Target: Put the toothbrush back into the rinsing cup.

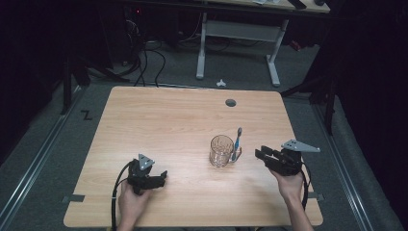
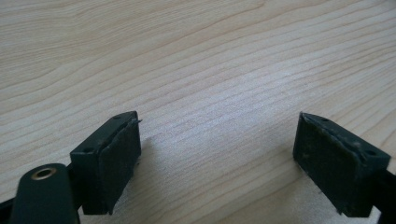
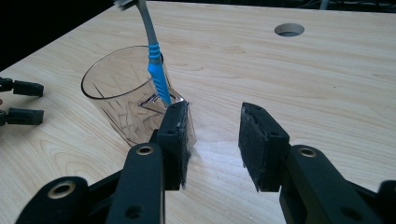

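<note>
A clear drinking glass (image 1: 221, 151) stands upright on the wooden table (image 1: 183, 120), right of the middle and toward the front. A toothbrush (image 1: 237, 141) with a blue and grey handle leans against the glass's right side, head up. In the right gripper view the glass (image 3: 123, 100) and toothbrush (image 3: 156, 74) are just beyond my left jaw. My right gripper (image 1: 260, 154) (image 3: 215, 121) sits right of the glass, open, with only bare table between its pads. My left gripper (image 1: 161, 178) (image 2: 217, 135) rests on the table at the front left, open, with nothing between its pads.
A round cable hole (image 1: 230, 102) (image 3: 289, 29) lies at the table's far side. Beyond the table stand a white desk frame (image 1: 272, 53) and floor cables (image 1: 144, 62). The left gripper's jaw tips (image 3: 21, 100) appear at the left edge of the right gripper view.
</note>
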Motion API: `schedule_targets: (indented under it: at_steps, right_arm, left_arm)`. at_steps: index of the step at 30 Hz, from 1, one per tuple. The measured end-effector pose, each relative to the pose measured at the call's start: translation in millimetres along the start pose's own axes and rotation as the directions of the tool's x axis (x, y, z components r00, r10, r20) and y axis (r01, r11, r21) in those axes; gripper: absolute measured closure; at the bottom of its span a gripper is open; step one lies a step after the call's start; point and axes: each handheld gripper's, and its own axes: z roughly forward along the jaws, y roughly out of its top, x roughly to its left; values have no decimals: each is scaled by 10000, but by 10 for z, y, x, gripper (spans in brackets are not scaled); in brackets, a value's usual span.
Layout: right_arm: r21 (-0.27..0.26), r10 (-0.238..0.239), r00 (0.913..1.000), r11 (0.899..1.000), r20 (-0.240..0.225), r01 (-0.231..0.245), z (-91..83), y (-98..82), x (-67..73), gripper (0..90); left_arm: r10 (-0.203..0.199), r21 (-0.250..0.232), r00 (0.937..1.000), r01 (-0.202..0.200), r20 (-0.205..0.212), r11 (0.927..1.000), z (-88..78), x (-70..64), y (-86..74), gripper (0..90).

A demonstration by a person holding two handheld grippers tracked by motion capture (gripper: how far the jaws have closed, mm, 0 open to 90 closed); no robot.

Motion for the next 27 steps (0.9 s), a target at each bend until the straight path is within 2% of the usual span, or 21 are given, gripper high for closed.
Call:
schedule_targets:
  at_steps: [13, 27]
  right_arm:
    - [304, 60, 9996, 9995, 261, -67, 43, -149, -54, 629]
    - [385, 214, 9994, 9990, 278, -225, 71, -245, -66, 628]
  left_arm:
    - [1, 0, 10000, -1, 0, 10000, 0, 0, 0, 156]
    - [-2, -2, 10000, 2, -1, 10000, 0, 0, 0, 156]
